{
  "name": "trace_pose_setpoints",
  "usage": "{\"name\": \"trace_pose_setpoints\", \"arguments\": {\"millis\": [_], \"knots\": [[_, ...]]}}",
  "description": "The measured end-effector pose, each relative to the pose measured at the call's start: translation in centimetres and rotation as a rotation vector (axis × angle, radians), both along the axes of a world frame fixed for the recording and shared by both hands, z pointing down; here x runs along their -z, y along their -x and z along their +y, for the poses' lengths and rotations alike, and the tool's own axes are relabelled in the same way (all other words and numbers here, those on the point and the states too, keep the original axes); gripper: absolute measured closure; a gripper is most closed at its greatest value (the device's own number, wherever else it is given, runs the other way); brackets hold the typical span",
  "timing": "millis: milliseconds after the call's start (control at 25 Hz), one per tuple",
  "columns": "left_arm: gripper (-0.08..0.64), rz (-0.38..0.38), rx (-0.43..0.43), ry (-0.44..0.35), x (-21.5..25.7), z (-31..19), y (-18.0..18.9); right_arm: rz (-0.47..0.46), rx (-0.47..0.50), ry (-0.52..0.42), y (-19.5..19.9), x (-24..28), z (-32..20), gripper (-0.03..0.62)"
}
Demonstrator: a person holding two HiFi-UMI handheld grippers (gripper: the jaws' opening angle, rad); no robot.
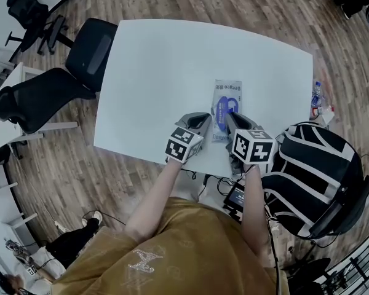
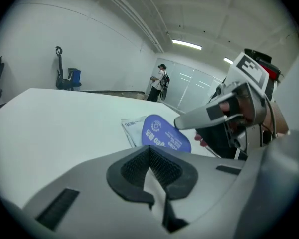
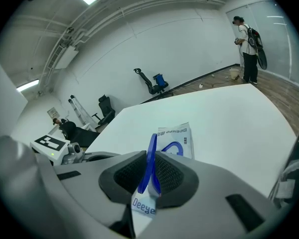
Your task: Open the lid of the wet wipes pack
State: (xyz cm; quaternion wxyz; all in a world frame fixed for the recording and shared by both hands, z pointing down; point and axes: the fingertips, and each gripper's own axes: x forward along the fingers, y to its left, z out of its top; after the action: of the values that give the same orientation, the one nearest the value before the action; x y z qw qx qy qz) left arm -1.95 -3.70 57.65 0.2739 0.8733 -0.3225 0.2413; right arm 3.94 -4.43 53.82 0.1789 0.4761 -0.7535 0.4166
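Right gripper [image 3: 148,177] pinches the glossy blue oval lid [image 3: 151,156], raised edge-on. Left gripper [image 2: 152,172] clamps the flat, crinkly wet wipes pack [image 1: 227,90] on the smooth white table [image 1: 172,66].

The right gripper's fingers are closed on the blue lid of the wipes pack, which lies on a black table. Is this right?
No: the table is white, not black, as the head view shows. The right gripper is indeed closed on the blue lid.
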Motion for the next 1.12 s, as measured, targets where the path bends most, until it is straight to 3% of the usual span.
{"name": "trace_pose_setpoints", "arguments": {"millis": [400, 640, 1120], "knots": [[0.555, 0.088, -0.144, -0.127, 5.9, -4.2, -3.6, -0.024, 0.008, -0.002, 0.8, 0.3, 0.0, 0.555], [0.555, 0.036, -0.309, -0.119, 5.4, -3.5, -4.9, -0.050, 0.023, 0.009, 1.6, 0.3, 0.2, 0.555], [0.555, 0.037, -0.294, -0.091, 4.7, -3.7, -4.5, -0.049, 0.044, 0.004, 2.1, 0.5, -0.2, 0.555]]}}
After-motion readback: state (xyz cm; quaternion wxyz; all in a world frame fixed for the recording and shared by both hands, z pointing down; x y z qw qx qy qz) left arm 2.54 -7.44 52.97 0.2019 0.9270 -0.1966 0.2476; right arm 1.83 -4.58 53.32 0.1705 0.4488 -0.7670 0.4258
